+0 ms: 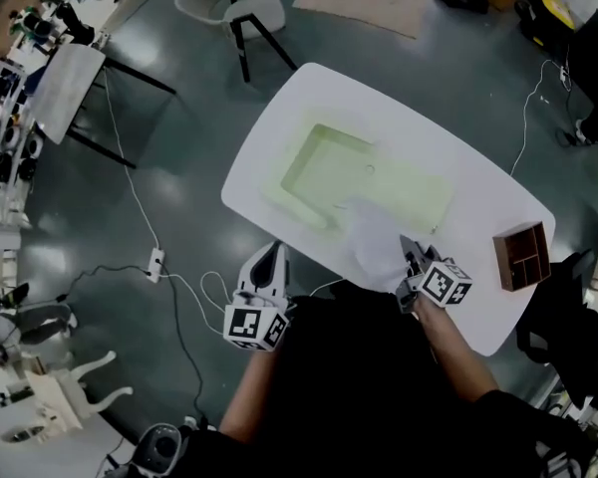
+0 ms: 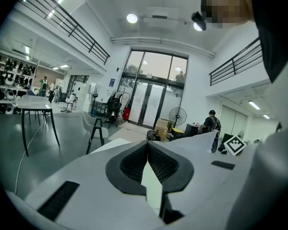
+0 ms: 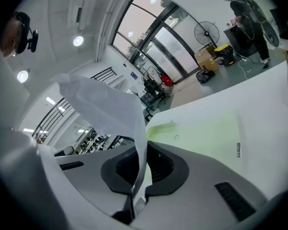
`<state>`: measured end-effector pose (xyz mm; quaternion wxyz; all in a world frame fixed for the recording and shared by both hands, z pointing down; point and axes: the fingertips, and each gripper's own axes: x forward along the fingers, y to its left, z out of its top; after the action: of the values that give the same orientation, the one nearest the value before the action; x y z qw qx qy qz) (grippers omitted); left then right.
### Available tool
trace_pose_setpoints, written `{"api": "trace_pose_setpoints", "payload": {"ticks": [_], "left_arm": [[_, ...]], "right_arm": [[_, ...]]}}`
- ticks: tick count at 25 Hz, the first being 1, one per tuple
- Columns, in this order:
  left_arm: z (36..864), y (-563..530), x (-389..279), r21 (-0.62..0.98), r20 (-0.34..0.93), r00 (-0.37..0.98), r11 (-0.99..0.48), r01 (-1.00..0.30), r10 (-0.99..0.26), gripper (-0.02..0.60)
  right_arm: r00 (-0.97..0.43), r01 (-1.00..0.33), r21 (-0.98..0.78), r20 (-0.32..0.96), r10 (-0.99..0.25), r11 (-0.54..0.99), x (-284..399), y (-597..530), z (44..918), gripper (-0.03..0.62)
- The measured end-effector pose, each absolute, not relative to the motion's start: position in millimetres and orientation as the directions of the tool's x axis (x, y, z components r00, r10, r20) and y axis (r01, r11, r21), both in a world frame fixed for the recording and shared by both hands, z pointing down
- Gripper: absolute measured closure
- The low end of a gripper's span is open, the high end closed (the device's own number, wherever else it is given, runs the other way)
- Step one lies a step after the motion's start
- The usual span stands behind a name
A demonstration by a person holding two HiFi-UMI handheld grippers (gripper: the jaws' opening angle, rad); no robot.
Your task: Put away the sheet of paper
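The right gripper [image 1: 411, 263] [image 3: 143, 167] has its jaws pressed together on the lower edge of the sheet of paper [image 1: 372, 243] [image 3: 105, 108], pinching it at the near edge of the white table [image 1: 279, 132]. The sheet stands up from the jaws, curling and bent, over the table's near side. It rises just in front of a pale green folder [image 1: 359, 172] [image 3: 206, 133] that lies flat in the middle of the table. The left gripper [image 1: 268, 257] [image 2: 147, 145] hovers off the table's near left edge, pointing toward it, with its jaws closed tip to tip and nothing between them. A small wooden box [image 1: 523, 256] with compartments sits at the table's right end, well apart from the sheet.
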<state>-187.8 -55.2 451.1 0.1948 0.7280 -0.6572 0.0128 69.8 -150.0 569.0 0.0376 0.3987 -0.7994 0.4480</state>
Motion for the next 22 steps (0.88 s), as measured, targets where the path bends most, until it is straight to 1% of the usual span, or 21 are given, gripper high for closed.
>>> {"api": "trace_pose_setpoints", "payload": {"ticks": [5,8,10,13,15,19,22], "left_arm": [[461,-82,-185,0.279,0.282,0.211,-0.13,-0.951,-0.936,0.578],[471,-101,-192,0.309,0.299,0.273,-0.177,-0.934,-0.914,0.578],[476,-119,-192,0.289,0.311,0.338,-0.25,-0.924,-0.888,0.578],[477,-150,-190,0.269,0.305,0.444,-0.371,-0.889,-0.843,0.578],[478,-168,-192,0.279,0.302,0.493,-0.419,-0.864,-0.816,0.578],[486,-190,-199,0.302,0.322,0.547,-0.464,-0.833,-0.773,0.578],[494,-198,-200,0.314,0.341,0.568,-0.478,-0.82,-0.749,0.578]], "right_arm": [[-0.657,-0.666,-0.716,0.43,-0.619,0.21,68,-169,588,0.595],[-0.625,-0.673,-0.729,0.468,-0.625,0.127,59,-174,596,0.595],[-0.615,-0.677,-0.732,0.5,-0.61,0.083,50,-176,604,0.595],[-0.594,-0.707,-0.703,0.539,-0.598,0.069,40,-183,617,0.595],[-0.573,-0.73,-0.681,0.564,-0.594,0.058,39,-187,629,0.595],[-0.536,-0.75,-0.661,0.604,-0.589,0.005,37,-193,647,0.595],[-0.53,-0.757,-0.653,0.621,-0.578,-0.007,36,-197,658,0.595]]}}
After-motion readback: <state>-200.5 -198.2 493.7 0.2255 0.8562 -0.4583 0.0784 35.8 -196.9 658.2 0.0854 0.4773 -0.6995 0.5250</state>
